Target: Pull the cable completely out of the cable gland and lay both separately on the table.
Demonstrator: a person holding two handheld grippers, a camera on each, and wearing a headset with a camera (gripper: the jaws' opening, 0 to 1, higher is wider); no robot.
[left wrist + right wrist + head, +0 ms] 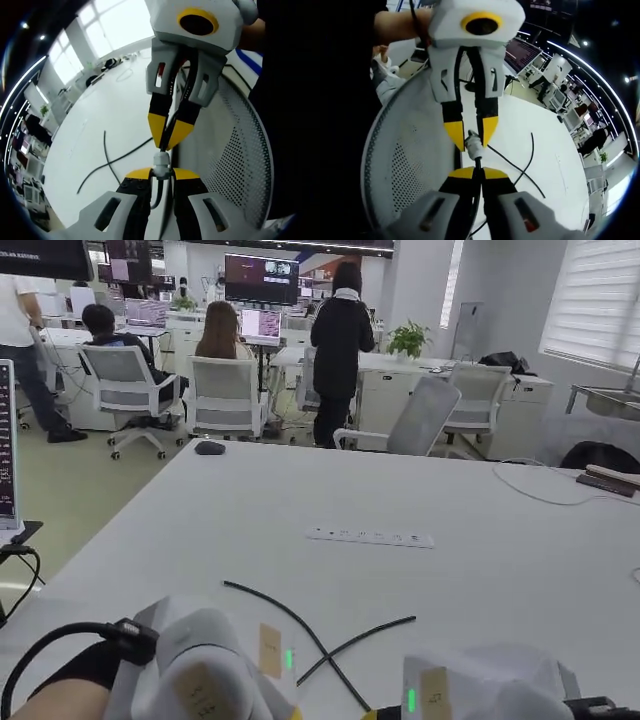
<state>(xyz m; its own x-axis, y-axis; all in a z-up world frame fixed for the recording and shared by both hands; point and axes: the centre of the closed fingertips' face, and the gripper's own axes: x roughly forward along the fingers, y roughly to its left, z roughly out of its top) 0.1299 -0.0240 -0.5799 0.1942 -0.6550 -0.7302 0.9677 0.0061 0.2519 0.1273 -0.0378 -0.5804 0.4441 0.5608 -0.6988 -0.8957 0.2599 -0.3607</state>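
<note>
Head view: the left claw [205, 665] and right claw [480, 685] sit low at the near edge of the white bench [480, 570], each with a green light and a tan sticker whose writing is too small to read; a bare forearm enters beside the left one; two black crossed strands [310, 635] lie on the bench just beyond them; farther off lies a white power strip [370, 537], its markings unreadable, and a dark mouse [210, 448] near the far edge.

Left gripper view: the left claw [161, 174] rises from below, its yellow tips pressed on the pale gland [161, 164], held in the air above the bench; the black cable [157, 192] runs back between its jaws; the right claw [169, 136] points down from above, tip to tip with it, pinching the cable just beyond the gland; a white mesh chair [235, 145] is at the right; the crossed strands [107, 160] lie at the left.

Right gripper view: the right claw [472, 173] is closed on the cable [476, 190]; the left claw [470, 134] faces it, nipping the gland [472, 143]; the cable is not yet out of the gland; the mesh chair [405, 150] is at the left.
</note>
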